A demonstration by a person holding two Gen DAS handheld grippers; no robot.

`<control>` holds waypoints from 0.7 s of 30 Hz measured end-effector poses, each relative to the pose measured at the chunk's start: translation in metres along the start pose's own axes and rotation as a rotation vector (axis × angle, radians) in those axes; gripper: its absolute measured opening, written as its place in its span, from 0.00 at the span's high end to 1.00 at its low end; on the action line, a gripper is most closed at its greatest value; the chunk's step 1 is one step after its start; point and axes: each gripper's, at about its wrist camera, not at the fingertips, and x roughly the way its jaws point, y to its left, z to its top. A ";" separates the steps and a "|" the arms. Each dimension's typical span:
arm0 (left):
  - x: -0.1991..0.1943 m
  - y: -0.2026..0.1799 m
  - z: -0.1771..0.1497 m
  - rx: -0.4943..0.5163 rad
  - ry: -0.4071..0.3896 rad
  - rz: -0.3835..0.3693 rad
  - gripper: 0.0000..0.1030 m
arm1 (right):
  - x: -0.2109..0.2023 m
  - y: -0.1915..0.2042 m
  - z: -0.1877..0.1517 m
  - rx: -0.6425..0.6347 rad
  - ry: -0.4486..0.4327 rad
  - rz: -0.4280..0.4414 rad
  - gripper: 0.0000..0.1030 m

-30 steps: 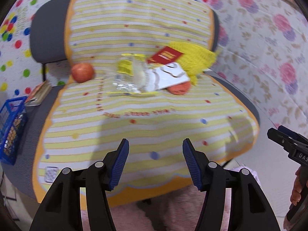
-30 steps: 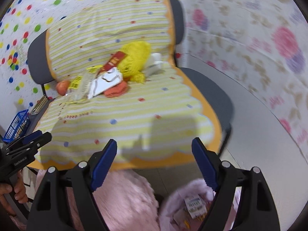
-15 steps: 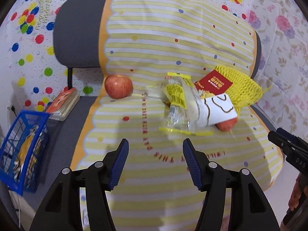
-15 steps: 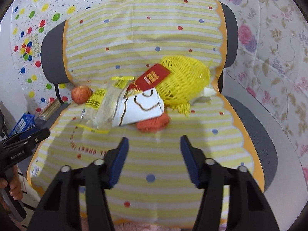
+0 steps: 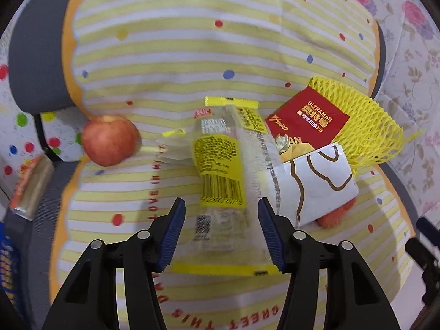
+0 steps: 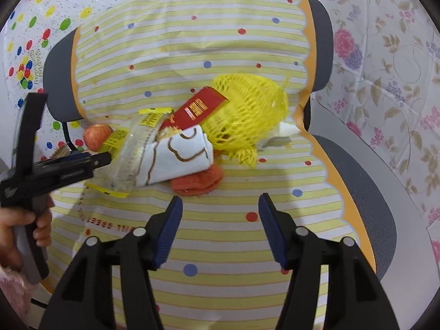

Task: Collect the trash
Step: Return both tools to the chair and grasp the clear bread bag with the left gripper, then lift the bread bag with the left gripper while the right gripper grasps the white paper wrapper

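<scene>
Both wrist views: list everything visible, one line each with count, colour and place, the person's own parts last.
Clear plastic wrapper with yellow labels: one, clear and yellow, mid-seat, between the left gripper's fingers.
White paper bag with brown outline: one, right of the wrapper.
Red Ultraman packet: one, behind the bag.
Yellow foam fruit net: one, against the backrest.
Orange fuzzy item: one, under the bag.
Red apple: one, seat's left.
Striped yellow cloth: one, covering the chair.
Grey chair: one.
Left gripper: black, blue pads, closing, not yet pressing.
Right gripper: opening, nothing between its fingers.
Hand: one, gripping the left handle.
</scene>
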 end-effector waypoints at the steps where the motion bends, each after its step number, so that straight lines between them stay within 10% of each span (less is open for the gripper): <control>1: 0.007 0.002 0.001 -0.019 0.023 -0.024 0.59 | 0.001 -0.001 -0.001 0.000 0.006 -0.001 0.44; 5: -0.007 0.000 -0.001 -0.009 -0.026 -0.064 0.89 | 0.004 -0.003 -0.006 0.003 0.027 -0.003 0.44; 11: -0.064 -0.006 -0.016 0.098 -0.155 0.018 0.95 | 0.005 0.002 -0.004 0.014 0.031 0.020 0.41; 18: -0.093 0.022 -0.035 0.051 -0.130 0.106 0.95 | 0.024 0.016 0.009 -0.003 0.014 0.081 0.36; 21: -0.093 0.030 -0.040 0.048 -0.118 0.112 0.95 | 0.043 0.015 0.020 0.021 0.021 0.128 0.55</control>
